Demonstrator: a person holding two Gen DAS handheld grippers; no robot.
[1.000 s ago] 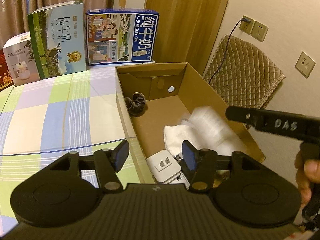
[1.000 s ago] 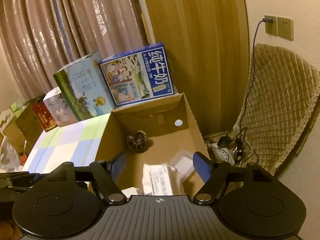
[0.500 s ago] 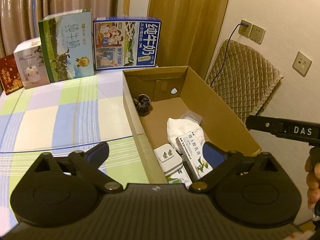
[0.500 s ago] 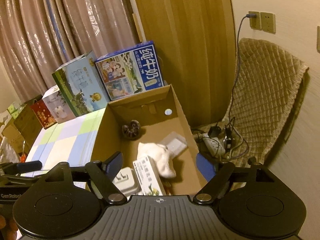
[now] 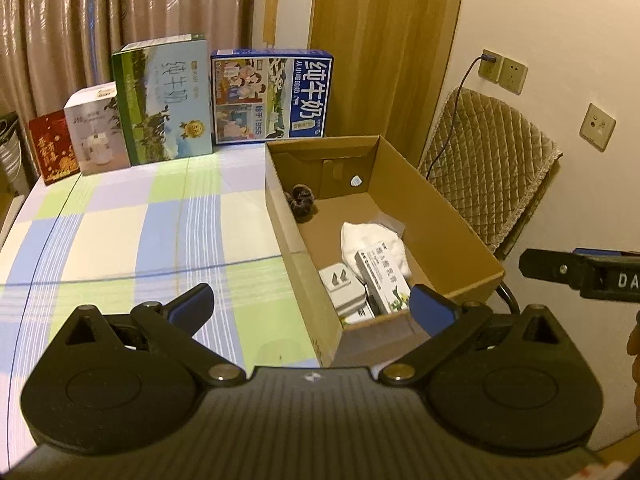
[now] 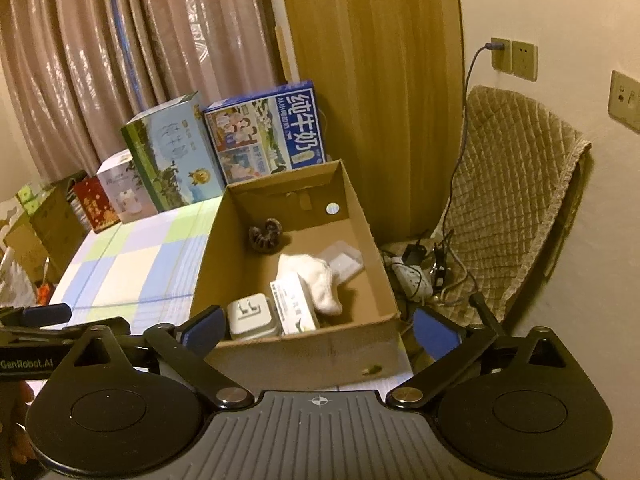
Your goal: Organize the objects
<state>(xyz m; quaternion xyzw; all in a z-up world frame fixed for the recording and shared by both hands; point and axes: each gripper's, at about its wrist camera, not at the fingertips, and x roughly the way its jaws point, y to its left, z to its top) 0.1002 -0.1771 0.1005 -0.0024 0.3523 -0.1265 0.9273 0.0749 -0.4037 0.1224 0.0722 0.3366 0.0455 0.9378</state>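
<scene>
From my left wrist, my left gripper (image 5: 311,304) stands wide and empty over the cardboard box (image 5: 444,216) holding the white cloth (image 5: 370,240), and from my right wrist, my right gripper (image 6: 318,326) is opening, empty, so I judge the drop done and next I'd seek another loose item.

Blue milk carton (image 5: 272,98) behind the cardboard box (image 5: 436,216): "纯牛奶", turned sideways. Green carton (image 5: 164,104), left of the blue one: "纯牛奶", vertical. Left gripper (image 6: 28,356) arm: "GenRobot.AI". Right gripper (image 5: 580,276) arm: "DA", cut off. Medicine box (image 5: 382,276) print: illegible.
</scene>
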